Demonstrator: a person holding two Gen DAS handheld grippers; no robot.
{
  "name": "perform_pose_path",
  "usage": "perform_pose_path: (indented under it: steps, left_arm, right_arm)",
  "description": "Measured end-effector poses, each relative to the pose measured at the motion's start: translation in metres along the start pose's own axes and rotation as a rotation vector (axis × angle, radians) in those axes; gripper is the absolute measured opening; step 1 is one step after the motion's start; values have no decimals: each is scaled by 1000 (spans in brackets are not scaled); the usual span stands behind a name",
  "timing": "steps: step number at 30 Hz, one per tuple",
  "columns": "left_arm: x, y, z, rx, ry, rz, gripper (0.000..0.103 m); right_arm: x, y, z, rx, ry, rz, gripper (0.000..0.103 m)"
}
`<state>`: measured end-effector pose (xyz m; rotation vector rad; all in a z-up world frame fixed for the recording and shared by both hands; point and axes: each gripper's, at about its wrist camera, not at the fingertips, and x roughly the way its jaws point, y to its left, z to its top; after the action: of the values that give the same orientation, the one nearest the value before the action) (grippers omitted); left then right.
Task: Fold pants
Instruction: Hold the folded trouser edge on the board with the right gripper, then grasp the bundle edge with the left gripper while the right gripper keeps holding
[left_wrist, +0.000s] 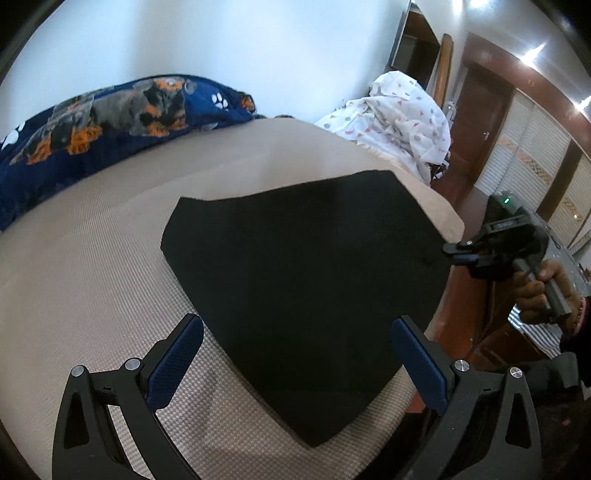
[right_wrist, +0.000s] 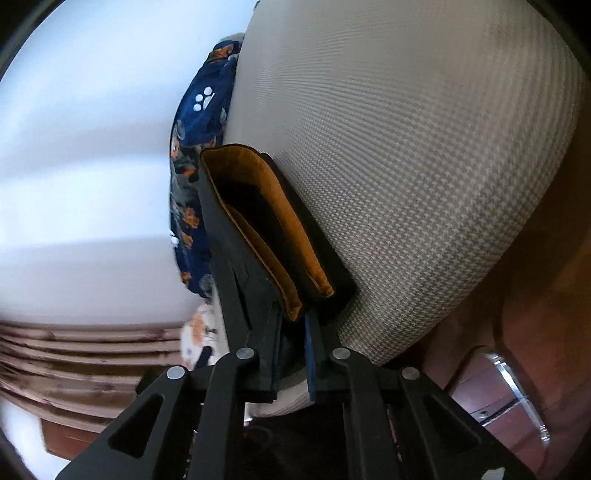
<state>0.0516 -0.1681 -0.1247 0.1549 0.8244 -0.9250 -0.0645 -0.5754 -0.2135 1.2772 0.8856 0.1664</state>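
Note:
Black pants (left_wrist: 295, 258) lie folded flat on the beige bed (left_wrist: 92, 277). My left gripper (left_wrist: 295, 325) hovers open over their near end, one blue pad on each side and nothing pinched. At the pants' right edge, my right gripper (left_wrist: 450, 252) is held by a hand (left_wrist: 535, 288) and its jaws are together. In the right wrist view, the right gripper (right_wrist: 291, 317) is shut on the pants (right_wrist: 236, 266). The layers stand up from the pads and show an orange lining (right_wrist: 284, 214) against the bed (right_wrist: 406, 166).
A blue dog-print blanket (left_wrist: 92, 122) lies along the far left of the bed and shows in the right wrist view too (right_wrist: 199, 110). A crumpled white patterned sheet (left_wrist: 402, 118) is piled at the far right corner. Wooden doors and floor lie beyond the bed's right edge (left_wrist: 480, 110).

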Motion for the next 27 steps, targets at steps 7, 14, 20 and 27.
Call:
perform_pose_path:
  steps: [7, 14, 20, 27]
  left_arm:
    - [2, 0, -3, 10, -11, 4, 101]
    - [1, 0, -2, 14, -18, 25, 101]
    - [3, 4, 1, 15, -12, 49, 101]
    - [18, 7, 4, 27, 36, 81, 101]
  right_arm:
    - [-14, 39, 1, -187, -50, -210, 19]
    - [-6, 51, 20, -303, -20, -304, 45]
    - [29, 58, 48, -392, 128, -328, 48]
    - [61, 70, 62, -507, 291, -315, 63]
